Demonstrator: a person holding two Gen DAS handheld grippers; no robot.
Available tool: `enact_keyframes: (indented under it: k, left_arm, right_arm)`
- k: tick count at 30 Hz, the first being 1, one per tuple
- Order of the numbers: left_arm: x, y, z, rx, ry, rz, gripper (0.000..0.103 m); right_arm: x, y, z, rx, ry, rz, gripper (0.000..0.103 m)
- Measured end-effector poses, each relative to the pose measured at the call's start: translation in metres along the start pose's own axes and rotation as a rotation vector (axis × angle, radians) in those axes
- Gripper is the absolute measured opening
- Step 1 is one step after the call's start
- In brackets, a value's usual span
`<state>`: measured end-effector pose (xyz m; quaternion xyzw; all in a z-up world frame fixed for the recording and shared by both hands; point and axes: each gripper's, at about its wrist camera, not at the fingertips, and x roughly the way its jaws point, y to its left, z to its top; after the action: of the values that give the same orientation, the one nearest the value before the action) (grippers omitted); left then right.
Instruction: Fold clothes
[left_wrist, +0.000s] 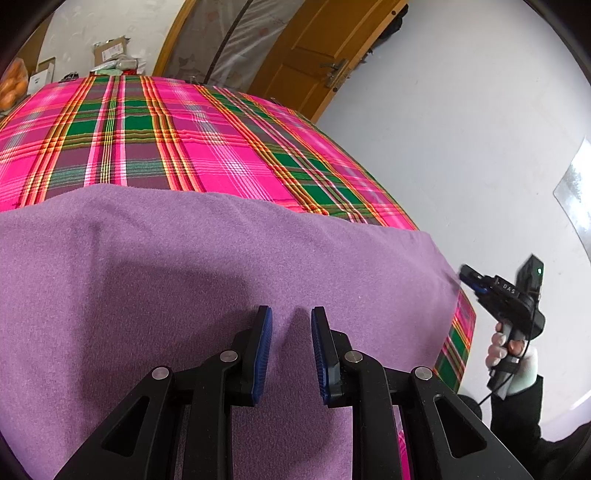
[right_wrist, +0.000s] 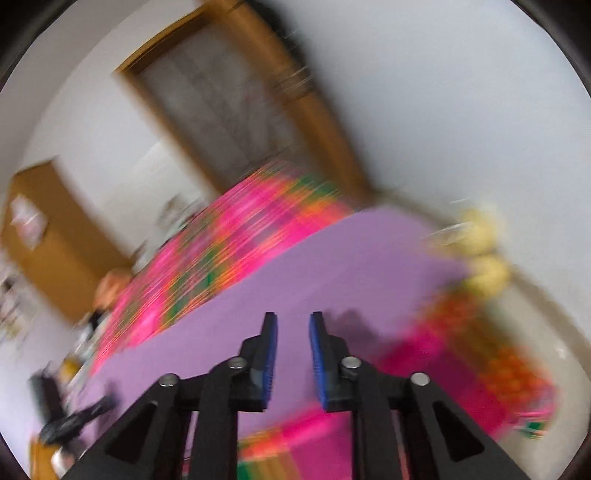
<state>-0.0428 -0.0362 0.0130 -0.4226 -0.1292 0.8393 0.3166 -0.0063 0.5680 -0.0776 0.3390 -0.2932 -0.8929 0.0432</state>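
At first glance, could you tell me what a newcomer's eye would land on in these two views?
The loud pink, green and orange plaid cloth covering the table grabs attention first, stretching away toward the wooden door. Over its near part lies a soft purple garment, with the open left gripper hovering just above it. At the garment's right edge, the right gripper points in at the fabric, though its own view is heavily motion-blurred.
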Motion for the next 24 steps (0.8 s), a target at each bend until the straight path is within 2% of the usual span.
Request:
enact_keyframes:
  k: [2, 4, 5, 7, 10, 13, 15, 16, 17, 18, 22, 24]
  left_arm:
    - [0.0, 0.0, 0.0, -0.001, 0.0, -0.001, 0.022]
    - [0.0, 0.0, -0.001, -0.002, -0.001, -0.002, 0.022]
    - [-0.001, 0.0, -0.001, -0.002, -0.001, -0.003, 0.022]
    - [-0.001, 0.001, -0.002, -0.004, -0.001, -0.006, 0.022]
    - [-0.002, 0.001, -0.002, -0.005, -0.001, -0.008, 0.022]
    - [-0.002, 0.001, -0.002, -0.007, -0.001, -0.012, 0.022]
    - [-0.002, 0.002, -0.001, -0.007, 0.0, -0.013, 0.022]
    - [-0.003, 0.002, -0.001, -0.007, 0.001, -0.014, 0.022]
    - [-0.003, 0.002, -0.001, -0.008, 0.001, -0.014, 0.022]
    - [-0.003, 0.003, -0.001, -0.008, 0.002, -0.015, 0.022]
    - [-0.003, 0.002, -0.001, -0.004, 0.005, -0.014, 0.022]
    - [-0.004, 0.003, -0.001, -0.005, 0.005, -0.015, 0.022]
  right_arm:
    - [0.03, 0.02, -0.003, -0.025, 0.127, 0.109, 0.022]
    - [0.052, 0.029, -0.003, -0.023, 0.198, 0.138, 0.02]
    - [0.057, 0.027, 0.002, -0.007, 0.202, 0.132, 0.02]
    - [0.061, 0.017, 0.017, 0.035, 0.189, 0.106, 0.017]
    - [0.059, -0.027, 0.048, 0.162, 0.116, 0.019, 0.001]
    - [0.046, -0.076, 0.075, 0.275, -0.031, -0.094, 0.0]
    - [0.032, -0.093, 0.079, 0.359, -0.086, -0.133, 0.002]
    - [0.029, -0.085, 0.076, 0.341, -0.091, -0.125, 0.01]
    - [0.026, -0.072, 0.072, 0.305, -0.092, -0.11, 0.015]
    - [0.03, -0.057, 0.066, 0.271, -0.061, -0.063, 0.016]
    - [0.06, 0.006, 0.033, 0.144, 0.136, 0.166, 0.023]
    - [0.083, 0.037, 0.015, 0.085, 0.258, 0.227, 0.023]
